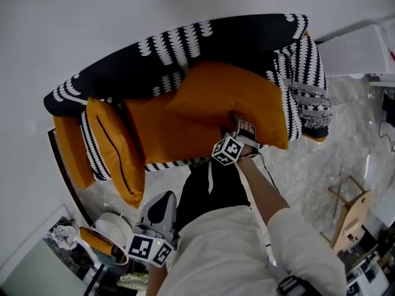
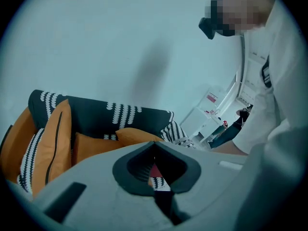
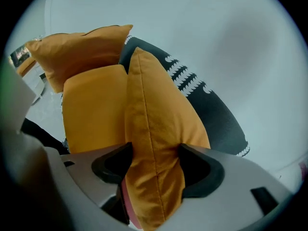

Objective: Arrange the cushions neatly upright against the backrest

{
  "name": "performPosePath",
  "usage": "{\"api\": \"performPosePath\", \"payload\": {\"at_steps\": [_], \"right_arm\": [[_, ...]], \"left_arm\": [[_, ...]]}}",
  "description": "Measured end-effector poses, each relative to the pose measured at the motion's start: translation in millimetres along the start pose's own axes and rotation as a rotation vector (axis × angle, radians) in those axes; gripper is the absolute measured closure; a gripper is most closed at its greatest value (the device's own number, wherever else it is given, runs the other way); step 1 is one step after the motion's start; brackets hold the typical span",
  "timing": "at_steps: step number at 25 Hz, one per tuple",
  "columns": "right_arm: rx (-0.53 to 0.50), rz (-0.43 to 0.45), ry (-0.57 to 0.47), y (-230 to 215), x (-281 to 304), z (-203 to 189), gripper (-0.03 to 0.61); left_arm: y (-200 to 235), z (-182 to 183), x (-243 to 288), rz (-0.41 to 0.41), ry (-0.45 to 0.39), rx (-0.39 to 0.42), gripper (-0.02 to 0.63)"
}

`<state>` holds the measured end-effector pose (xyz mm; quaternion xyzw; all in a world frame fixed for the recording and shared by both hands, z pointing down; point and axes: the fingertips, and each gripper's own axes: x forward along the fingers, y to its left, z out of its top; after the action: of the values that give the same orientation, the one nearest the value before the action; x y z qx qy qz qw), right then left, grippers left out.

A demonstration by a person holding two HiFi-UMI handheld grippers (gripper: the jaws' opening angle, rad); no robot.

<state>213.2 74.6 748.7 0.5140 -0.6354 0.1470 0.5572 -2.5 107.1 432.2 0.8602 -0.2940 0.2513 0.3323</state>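
**Right gripper spread around the big cushion's edge**

Our right gripper (image 3: pixel 154 166) has its jaws at full spread, and the seamed edge of the large orange fabric cushion (image 1: pixel 225 97) runs between them. The fabric fills the gap and lies against both dark pads, yet it looks plump, not pinched. In the head view this gripper sits at the front of the black sofa with white looped stripes (image 1: pixel 203 45), near the sofa's right-hand arm. Our white sleeve (image 1: pixel 296 227) reaches down to it.

That cushion leans back toward the sofa's backrest at the right-hand end. It is tilted rather than upright, and its near corner reaches the sofa's front edge. Under it lies the sofa's orange seat pad (image 1: pixel 163 134).

At the sofa's other end, a second orange cushion with a dark zip line (image 1: pixel 114 150) stands on edge against the left-hand arm, well apart from the large one.

Our left gripper (image 2: pixel 155 150) has its jaws pressed together with nothing between them. It hangs in front of the sofa's left half, clear of every cushion, and points toward the sofa.

In front of the sofa we see a grey marbled floor (image 1: pixel 308 165), and behind it a plain white wall (image 1: pixel 123 11). A light wooden stand (image 1: pixel 352 214) is on the floor to the front right of the sofa, well away from it.
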Motion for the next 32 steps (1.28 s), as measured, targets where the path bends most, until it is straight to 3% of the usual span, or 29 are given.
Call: {"api": "performPosePath", "payload": {"at_steps": [2,6,11,22,32], "right_arm": [[0.011,0.000,0.006,-6,1,1,0.266],[0.042,0.003,0.015,-11,-6,4,0.350],[0.113,-0.079,0.033,-39,-20,11,0.447],[0.224,-0.306,0.032,-132,-95,5,0.522],[0.383,-0.436,0.001,-174,-195,-17,0.531]], "left_arm": [[8,7,-1,-0.011,-0.003,0.011,0.603],[18,14,-7,-0.036,0.002,0.029,0.603],[22,27,-5,-0.118,-0.004,0.073,0.603],[10,63,2,-0.323,-0.053,0.199,0.604],[-14,80,4,-0.465,-0.088,0.277,0.604]]}}
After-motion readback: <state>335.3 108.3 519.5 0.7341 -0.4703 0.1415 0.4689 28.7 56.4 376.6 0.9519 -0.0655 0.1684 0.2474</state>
